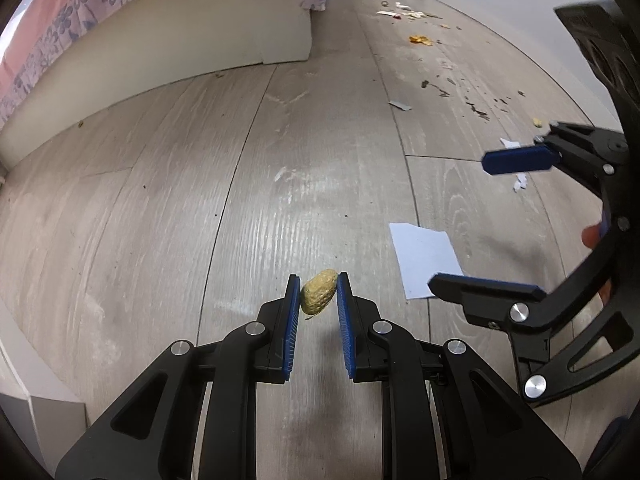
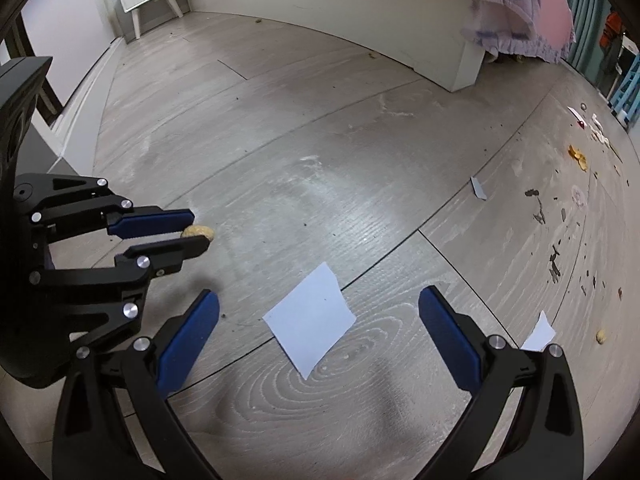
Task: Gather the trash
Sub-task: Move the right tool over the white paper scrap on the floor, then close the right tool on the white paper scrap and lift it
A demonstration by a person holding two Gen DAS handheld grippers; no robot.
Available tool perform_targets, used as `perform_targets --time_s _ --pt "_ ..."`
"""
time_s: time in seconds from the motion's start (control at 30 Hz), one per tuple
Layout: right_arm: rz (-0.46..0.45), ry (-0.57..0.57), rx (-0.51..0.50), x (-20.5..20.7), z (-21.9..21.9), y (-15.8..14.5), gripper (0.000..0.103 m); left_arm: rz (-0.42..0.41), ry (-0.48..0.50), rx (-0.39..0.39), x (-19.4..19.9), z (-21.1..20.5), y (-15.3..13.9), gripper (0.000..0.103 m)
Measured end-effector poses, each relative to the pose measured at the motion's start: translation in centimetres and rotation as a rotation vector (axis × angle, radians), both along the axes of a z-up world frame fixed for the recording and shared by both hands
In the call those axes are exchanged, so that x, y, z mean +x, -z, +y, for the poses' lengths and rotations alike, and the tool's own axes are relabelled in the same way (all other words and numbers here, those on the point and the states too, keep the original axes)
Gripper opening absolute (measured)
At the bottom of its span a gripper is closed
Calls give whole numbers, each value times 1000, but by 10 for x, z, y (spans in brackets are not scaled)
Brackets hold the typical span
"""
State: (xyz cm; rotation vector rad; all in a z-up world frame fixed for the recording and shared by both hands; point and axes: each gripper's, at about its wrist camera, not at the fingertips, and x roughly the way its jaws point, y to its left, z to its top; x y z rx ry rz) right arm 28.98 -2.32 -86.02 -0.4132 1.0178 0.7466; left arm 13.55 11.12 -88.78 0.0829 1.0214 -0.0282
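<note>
The left gripper (image 1: 318, 294) has its jaws nearly closed on a peanut shell (image 1: 317, 291), held clear above the wood floor (image 1: 200, 200). The right gripper (image 2: 319, 308) hangs with jaws spread wide and empty over a white paper scrap (image 2: 310, 322) lying flat on the floor, near the bed (image 2: 360, 28). More litter (image 2: 578, 156) lies scattered farther off.

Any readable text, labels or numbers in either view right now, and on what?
None can be read.
White paper sheet: blank on the side showing.
Small white scraps: no print visible.
Far litter by the wall: too small and blurred to tell.
Left gripper and right gripper: no markings legible.
</note>
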Motion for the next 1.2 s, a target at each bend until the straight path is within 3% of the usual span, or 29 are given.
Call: perform_targets --time_s 0.33,0.9,1.2 --pt "34 26 -2 5 3 17 97 10 -23 23 0 8 11 17" --pt "44 25 -71 7 8 49 96 24 -48 -12 0 23 25 17" --pt "23 -1 -60 5 10 43 70 32 -29 -25 -1 20 33 17"
